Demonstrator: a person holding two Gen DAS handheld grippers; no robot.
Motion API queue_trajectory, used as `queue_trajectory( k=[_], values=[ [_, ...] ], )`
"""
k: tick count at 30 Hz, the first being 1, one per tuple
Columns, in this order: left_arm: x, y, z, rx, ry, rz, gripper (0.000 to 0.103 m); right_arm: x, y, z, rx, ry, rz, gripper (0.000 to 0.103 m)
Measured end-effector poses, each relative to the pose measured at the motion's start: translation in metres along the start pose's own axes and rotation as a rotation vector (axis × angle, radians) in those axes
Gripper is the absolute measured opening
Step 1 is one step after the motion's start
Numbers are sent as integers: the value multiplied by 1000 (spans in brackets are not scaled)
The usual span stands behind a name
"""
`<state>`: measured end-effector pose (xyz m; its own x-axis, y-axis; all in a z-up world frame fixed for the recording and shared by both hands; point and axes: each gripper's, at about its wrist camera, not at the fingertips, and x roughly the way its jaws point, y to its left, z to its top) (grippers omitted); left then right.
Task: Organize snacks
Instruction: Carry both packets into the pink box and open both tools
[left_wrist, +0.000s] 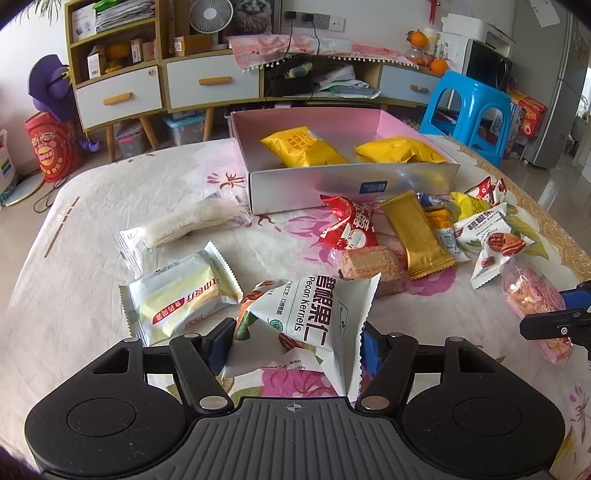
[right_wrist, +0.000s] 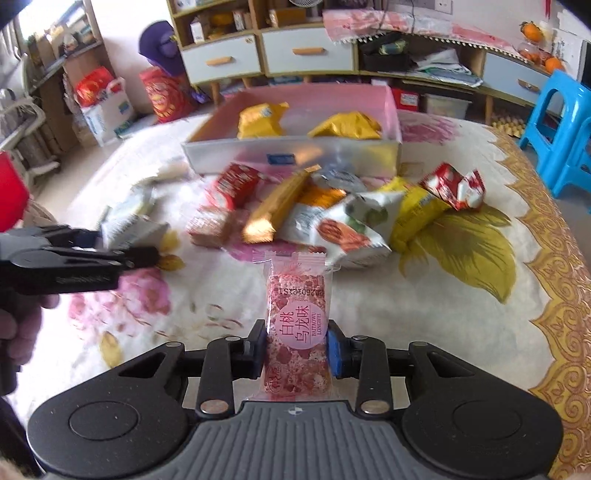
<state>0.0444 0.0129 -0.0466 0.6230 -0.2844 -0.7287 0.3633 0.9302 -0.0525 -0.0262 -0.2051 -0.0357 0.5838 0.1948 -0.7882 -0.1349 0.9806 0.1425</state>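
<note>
A white pecan kernels packet (left_wrist: 310, 321) sits pinched in the left gripper (left_wrist: 295, 347) near the table's front edge. The right gripper (right_wrist: 297, 350) clamps a pink snack bar (right_wrist: 297, 332). Far behind, the pink box (left_wrist: 354, 181) holds two yellow packets (left_wrist: 299, 146).

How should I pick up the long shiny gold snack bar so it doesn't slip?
Grip the gold bar across its narrow width near the middle, coming from above with the fingers on its two long edges. It lies flat and long, its far end by the box, other packets crowding its right side, a wafer pack at its left, so straight down is probably the clearest way in.
</note>
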Motion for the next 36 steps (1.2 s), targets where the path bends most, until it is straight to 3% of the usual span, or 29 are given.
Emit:
queue_trajectory(
  k=[20,28,36],
  values=[
    [-14,-9,62,-65,-121,-6,66,-11,-7,70,85,-150,7,24],
    [7,-7,93,-109,-142,19,66,1,-19,111,167,-213,21,24],
    [39,-6,109,-99,-136,48,66,23,-37,139,287,-260,94,24]
  ],
)
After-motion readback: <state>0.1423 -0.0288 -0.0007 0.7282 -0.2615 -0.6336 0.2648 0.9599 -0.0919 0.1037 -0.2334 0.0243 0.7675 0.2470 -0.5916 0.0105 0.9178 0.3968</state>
